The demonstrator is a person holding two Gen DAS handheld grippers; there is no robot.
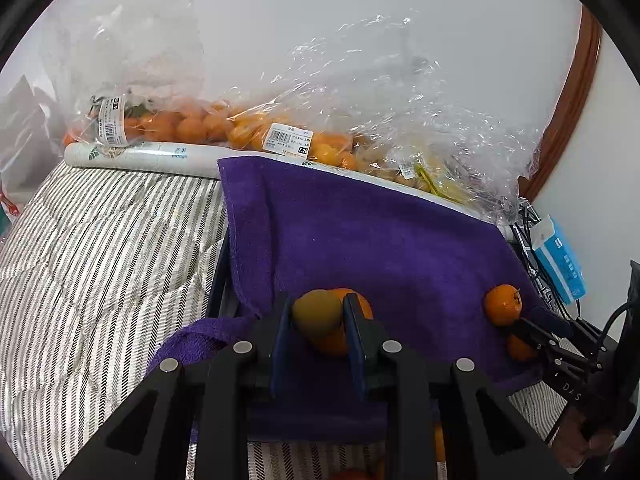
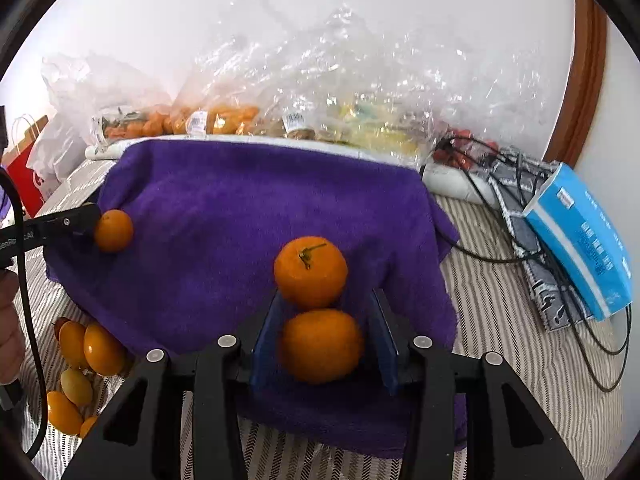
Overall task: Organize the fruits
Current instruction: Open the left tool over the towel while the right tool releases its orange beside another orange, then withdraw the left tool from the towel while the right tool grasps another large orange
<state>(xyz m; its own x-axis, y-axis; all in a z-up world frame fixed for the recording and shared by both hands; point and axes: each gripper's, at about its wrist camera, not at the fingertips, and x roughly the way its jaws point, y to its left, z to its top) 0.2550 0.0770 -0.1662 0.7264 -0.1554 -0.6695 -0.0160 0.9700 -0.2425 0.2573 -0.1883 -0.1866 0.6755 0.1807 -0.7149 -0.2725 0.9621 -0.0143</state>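
A purple towel (image 1: 360,232) (image 2: 248,208) covers a raised stand on the bed. My left gripper (image 1: 316,316) is shut on a greenish-yellow fruit (image 1: 316,312), just above an orange (image 1: 336,340) that lies on the towel. It shows at the left of the right wrist view (image 2: 86,218) beside an orange (image 2: 114,231). My right gripper (image 2: 324,304) is open around an orange (image 2: 320,345) on the towel, with a second stemmed orange (image 2: 310,270) just beyond the fingertips. In the left wrist view it reaches in at the right (image 1: 524,330), next to an orange (image 1: 503,305).
Clear plastic bags of oranges (image 1: 200,124) and other fruit (image 2: 360,120) lie along the wall behind the towel. Several small yellow-orange fruits (image 2: 88,352) lie on the striped bedding (image 1: 100,260) at lower left. A blue tissue pack (image 2: 580,236) and black cables (image 2: 520,240) lie at right.
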